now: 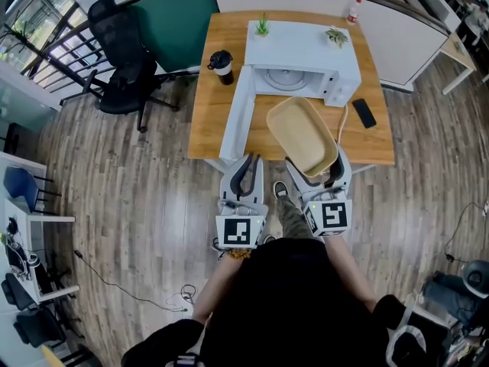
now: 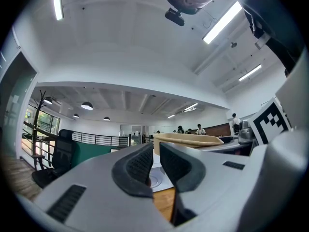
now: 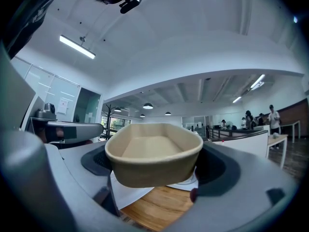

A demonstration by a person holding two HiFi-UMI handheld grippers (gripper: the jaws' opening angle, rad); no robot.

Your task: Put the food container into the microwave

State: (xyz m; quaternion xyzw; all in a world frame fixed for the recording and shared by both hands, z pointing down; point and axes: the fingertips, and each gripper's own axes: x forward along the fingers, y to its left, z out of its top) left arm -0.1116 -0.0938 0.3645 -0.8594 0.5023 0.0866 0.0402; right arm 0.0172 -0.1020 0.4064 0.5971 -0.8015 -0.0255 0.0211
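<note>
The tan oval food container (image 1: 302,134) (image 3: 153,151) is empty and tilted, held over the front of the wooden table (image 1: 205,121). My right gripper (image 1: 315,170) (image 3: 154,167) is shut on its near end. The white microwave (image 1: 302,52) stands just beyond it. Its door (image 1: 238,113) is swung open to the left, and the glass turntable (image 1: 286,79) shows inside. My left gripper (image 1: 246,165) (image 2: 154,161) hangs at the table's front edge beside the door, shut with nothing between its jaws. In the left gripper view the container (image 2: 186,139) shows edge-on to the right.
A black travel mug (image 1: 221,66) stands left of the microwave and a black phone (image 1: 364,113) lies to its right. Two small plants (image 1: 262,27) (image 1: 336,37) sit on top of the microwave. A bottle (image 1: 353,10) stands at the back edge. A black office chair (image 1: 122,60) is on the left.
</note>
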